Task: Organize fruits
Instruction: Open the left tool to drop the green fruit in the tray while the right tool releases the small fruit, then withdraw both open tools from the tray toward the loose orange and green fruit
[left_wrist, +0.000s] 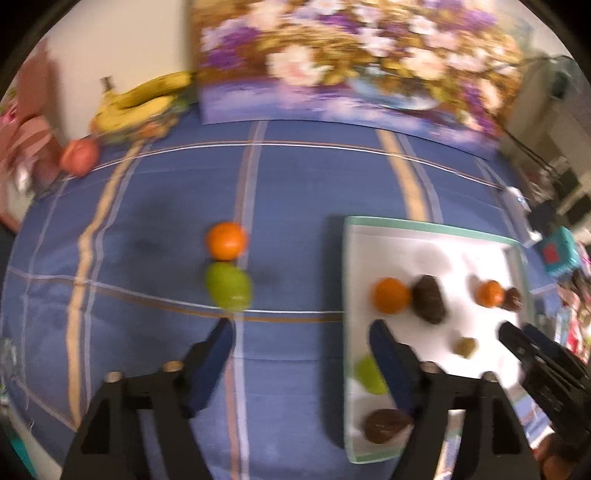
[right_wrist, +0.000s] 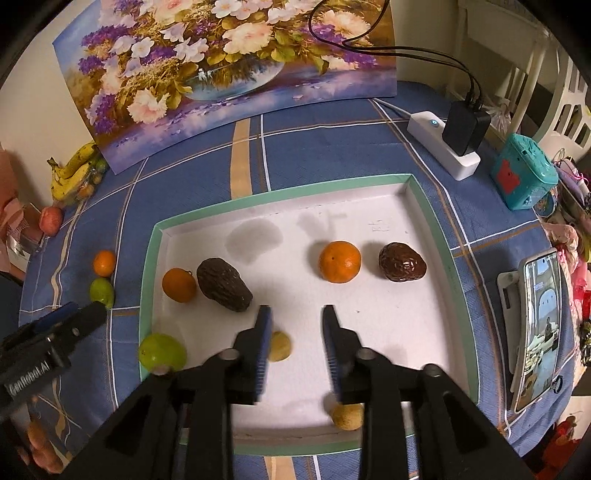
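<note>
In the right wrist view, a bunch of bananas lay at the far left edge beside a red apple, on the desk covered in blue checked cloth. Below them, still left of the tray, a small orange and a green fruit sat touching one another on the cloth. The left claw entered from the lower left, over the cloth beside the tray's left wall, with nothing seen in it; in the left wrist view the left claw stood wide open and empty, one finger over the cloth and the other over the tray's left edge.

The white tray with green rim occupied the frame's centre. Inside, from left to right: a green fruit at the lower left corner, an orange touching a dark avocado, a small yellowish fruit just behind the right claw's left finger, a second orange, and a dark brown fruit near it but apart. Another yellowish fruit lay at the tray's near edge, partly hidden by the right finger.

The right claw hung over the tray's middle, partly open, gripping nothing.

At upper right stood a white power strip, a teal box and, lower, a phone on a stand. A flower painting filled the upper frame.
</note>
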